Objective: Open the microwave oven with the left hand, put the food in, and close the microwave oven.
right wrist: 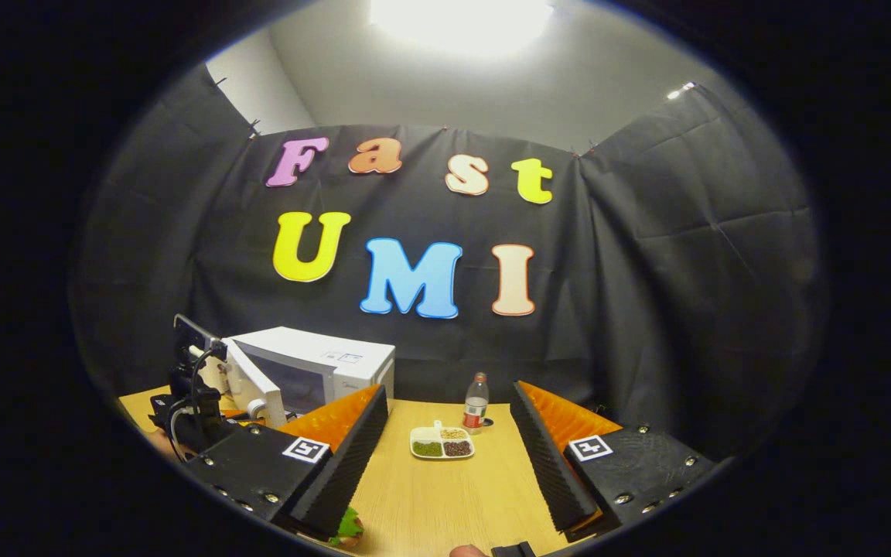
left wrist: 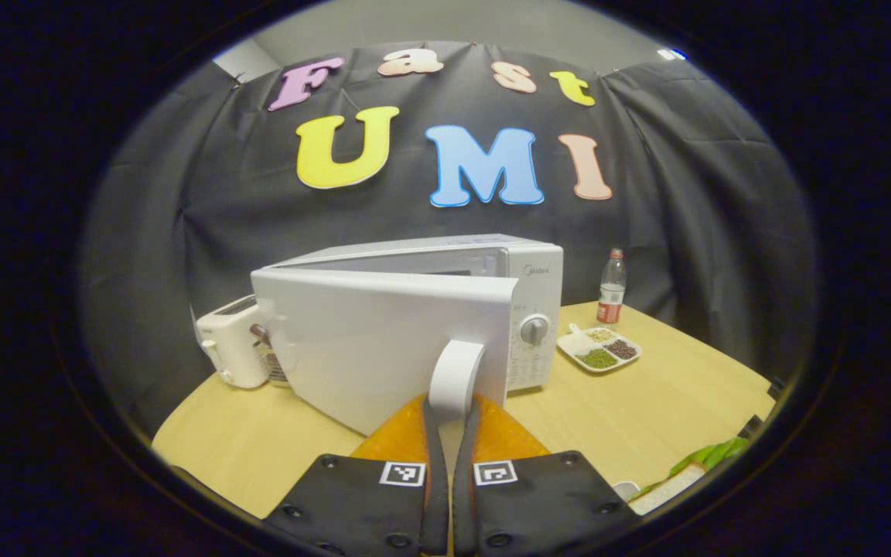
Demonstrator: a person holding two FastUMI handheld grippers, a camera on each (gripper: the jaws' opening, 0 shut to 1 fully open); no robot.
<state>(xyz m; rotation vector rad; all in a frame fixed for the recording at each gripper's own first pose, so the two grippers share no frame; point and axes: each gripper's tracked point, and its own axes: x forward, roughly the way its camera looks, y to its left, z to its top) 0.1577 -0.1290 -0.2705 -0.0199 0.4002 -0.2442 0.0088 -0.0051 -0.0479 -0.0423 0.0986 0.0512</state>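
Left claw (left wrist: 449,414) clamped on microwave (left wrist: 523,271) door handle (left wrist: 455,375), door (left wrist: 384,340) ajar, right claw (right wrist: 445,456) spread wide over worktop (right wrist: 445,495).

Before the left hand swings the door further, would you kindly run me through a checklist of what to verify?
1. Left gripper shut on the door handle: ok.
2. Microwave door open wide enough to load: not ok, only partly open.
3. Door's swing path clear of the toaster: cannot tell.
4. Right gripper open: ok.
5. Right gripper holding the food: not ok, fingers apart, nothing pressed.
6. Cavity empty: cannot tell.
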